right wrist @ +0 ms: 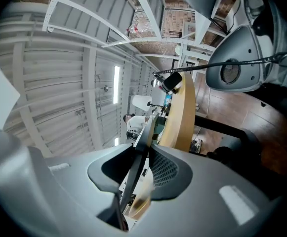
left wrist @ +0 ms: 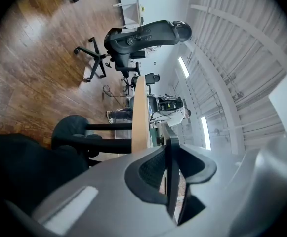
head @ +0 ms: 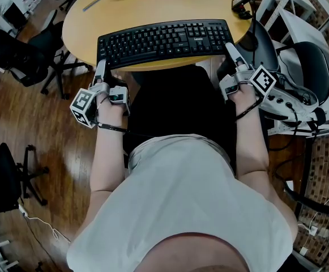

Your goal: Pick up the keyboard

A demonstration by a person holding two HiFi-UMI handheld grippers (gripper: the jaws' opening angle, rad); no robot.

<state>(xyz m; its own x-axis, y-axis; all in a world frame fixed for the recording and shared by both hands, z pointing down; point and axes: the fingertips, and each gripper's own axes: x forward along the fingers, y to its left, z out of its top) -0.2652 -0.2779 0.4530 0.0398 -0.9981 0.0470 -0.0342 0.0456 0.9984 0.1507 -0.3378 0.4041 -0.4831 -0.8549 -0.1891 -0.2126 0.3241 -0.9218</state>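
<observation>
Over table (head: 153, 7) edge, keyboard (head: 164, 40) lengthwise left-to-right.

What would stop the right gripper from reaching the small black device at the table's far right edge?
Probably no for now: the right gripper is shut on the keyboard at its near right corner. If it let go, the way beside the keyboard to the small black device looks free.

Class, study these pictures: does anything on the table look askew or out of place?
The keyboard sits slightly askew at the near rim of the round table, its near corners seeming to jut past the curve. The left gripper and right gripper each pinch one end. Nothing looks spilled or damaged.
</observation>
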